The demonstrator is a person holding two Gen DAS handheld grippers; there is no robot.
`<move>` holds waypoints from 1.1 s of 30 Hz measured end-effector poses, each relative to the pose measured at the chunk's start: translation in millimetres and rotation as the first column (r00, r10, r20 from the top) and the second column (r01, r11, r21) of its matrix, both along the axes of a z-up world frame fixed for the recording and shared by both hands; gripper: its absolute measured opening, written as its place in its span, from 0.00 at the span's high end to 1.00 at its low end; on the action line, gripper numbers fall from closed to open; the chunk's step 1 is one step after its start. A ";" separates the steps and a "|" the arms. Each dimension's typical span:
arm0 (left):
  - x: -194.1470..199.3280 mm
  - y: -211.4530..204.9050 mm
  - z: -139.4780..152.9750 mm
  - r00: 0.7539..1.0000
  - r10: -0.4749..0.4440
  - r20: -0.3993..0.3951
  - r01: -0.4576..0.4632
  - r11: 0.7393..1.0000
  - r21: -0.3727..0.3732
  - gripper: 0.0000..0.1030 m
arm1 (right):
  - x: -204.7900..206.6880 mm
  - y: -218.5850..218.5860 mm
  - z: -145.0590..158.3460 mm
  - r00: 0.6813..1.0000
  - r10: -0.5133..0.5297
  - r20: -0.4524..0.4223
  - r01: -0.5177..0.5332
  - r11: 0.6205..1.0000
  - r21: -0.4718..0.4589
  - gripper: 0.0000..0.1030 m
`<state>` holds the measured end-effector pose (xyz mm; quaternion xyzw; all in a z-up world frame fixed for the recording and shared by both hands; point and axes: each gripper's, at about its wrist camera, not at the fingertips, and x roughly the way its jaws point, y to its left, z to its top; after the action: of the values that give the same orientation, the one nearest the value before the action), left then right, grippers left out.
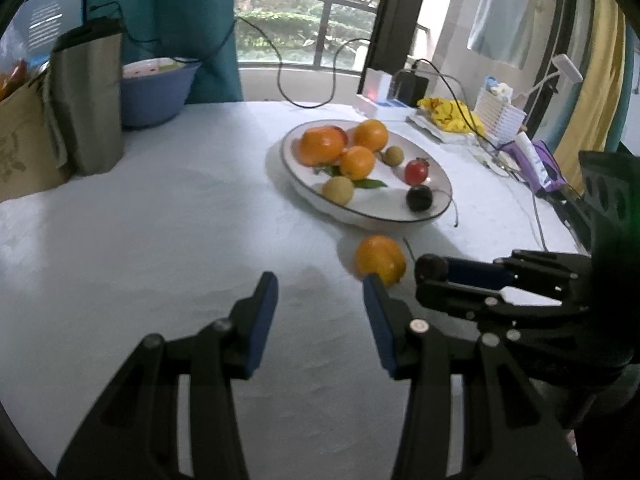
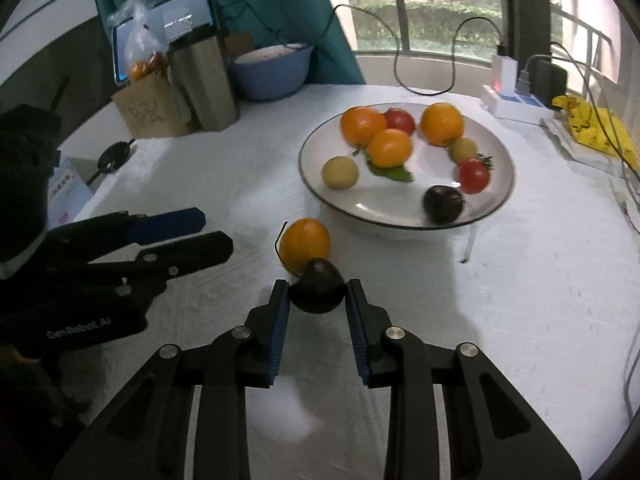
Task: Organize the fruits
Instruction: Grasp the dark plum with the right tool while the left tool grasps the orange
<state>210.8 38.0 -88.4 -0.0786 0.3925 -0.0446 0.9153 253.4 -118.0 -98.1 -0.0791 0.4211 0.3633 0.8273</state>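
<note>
Meanwhile, at a white-clothed table, the right gripper is clamped on a dark plum, blue pads pressing both its sides just above the cloth. Touching the plum at its 11 o'clock is a loose orange, lying on the table outside the plate. The white, dark-rimmed plate sits at the orange's 1 o'clock and carries three more oranges, two red tomatoes, two yellow-green round fruits, a green leaf and a second dark plum near its front rim.

The left gripper hangs over bare cloth with jaws partly apart and nothing between them; the loose orange shows at 1 o'clock beyond its right finger, possibly touching the tip, though blur makes that uncertain. At the table's far side, around 10 o'clock, stand a steel flask and a blue bowl.
</note>
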 end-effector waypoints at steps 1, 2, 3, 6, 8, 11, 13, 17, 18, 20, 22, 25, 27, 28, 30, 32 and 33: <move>1.4 -2.9 0.4 1.000 -0.005 0.000 0.005 1.000 0.001 0.55 | 0.4 -3.3 0.9 1.000 -0.004 0.002 0.004 1.000 0.004 0.70; 3.0 -6.5 1.0 1.000 -0.011 0.000 0.011 1.000 0.001 0.55 | 1.3 -7.4 1.8 1.000 -0.010 0.004 0.010 1.000 0.008 0.70; 5.1 -11.1 1.7 1.000 -0.019 0.001 0.019 1.000 0.001 0.55 | 2.5 -12.1 2.8 1.000 -0.017 0.005 0.017 1.000 0.014 0.70; 11.0 -23.5 2.4 0.999 -0.041 -0.001 0.041 0.999 0.010 0.55 | 6.4 -24.7 4.8 0.999 -0.034 0.007 0.034 0.999 0.027 0.70; 15.7 -30.4 2.0 0.999 -0.053 -0.006 0.053 0.998 0.016 0.55 | 9.6 -33.6 6.4 0.999 -0.046 0.008 0.046 0.998 0.036 0.70; 23.8 -40.9 -0.4 0.998 -0.064 -0.017 0.064 0.997 0.033 0.55 | 13.5 -43.2 8.4 0.998 -0.059 0.009 0.059 0.997 0.048 0.70; 29.5 -46.6 -3.4 0.997 -0.070 -0.030 0.071 0.997 0.039 0.55 | 16.8 -48.8 8.4 0.998 -0.066 0.006 0.066 0.996 0.056 0.70; 38.2 -53.9 -8.1 0.995 -0.084 -0.045 0.086 0.995 0.055 0.55 | 21.8 -56.2 7.9 0.997 -0.076 0.001 0.076 0.995 0.065 0.70; 40.3 -56.1 -9.1 0.995 -0.091 -0.045 0.094 0.994 0.058 0.55 | 23.4 -58.0 8.0 0.997 -0.080 0.001 0.079 0.995 0.067 0.70; 43.2 -57.5 -11.1 0.995 -0.090 -0.049 0.093 0.993 0.069 0.56 | 26.5 -61.5 9.2 0.996 -0.085 0.000 0.085 0.994 0.076 0.70; 46.8 -58.2 -13.1 0.994 -0.090 -0.060 0.094 0.994 0.062 0.56 | 28.6 -63.9 11.4 0.996 -0.088 0.003 0.088 0.993 0.081 0.70; 50.1 -58.6 -15.2 0.993 -0.095 -0.074 0.100 0.993 0.061 0.64 | 30.9 -67.9 14.3 0.995 -0.096 0.007 0.095 0.992 0.086 0.70; 49.9 -58.8 -15.0 0.992 -0.105 -0.072 0.109 0.992 0.057 0.65 | 32.5 -69.8 15.6 0.995 -0.101 0.010 0.100 0.991 0.087 0.70; 49.2 -58.7 -14.9 0.991 -0.109 -0.071 0.113 0.992 0.056 0.65 | 33.5 -70.7 16.1 0.994 -0.104 0.011 0.103 0.991 0.087 0.70; 46.6 -59.2 -13.9 0.990 -0.122 -0.070 0.125 0.991 0.049 0.66 | 34.3 -71.4 17.5 0.994 -0.108 0.014 0.107 0.991 0.086 0.70; 43.6 -59.3 -11.8 0.989 -0.132 -0.067 0.135 0.990 0.043 0.66 | 34.7 -71.5 19.0 0.994 -0.109 0.017 0.107 0.991 0.086 0.70; 41.1 -59.4 -10.0 0.988 -0.141 -0.063 0.143 0.989 0.036 0.66 | 34.9 -71.4 20.4 0.994 -0.110 0.021 0.108 0.991 0.085 0.70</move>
<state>251.9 -21.4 -98.4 -0.0334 0.4255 -0.0994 0.8989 288.3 -189.4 -77.6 -0.0261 0.3985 0.3337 0.8539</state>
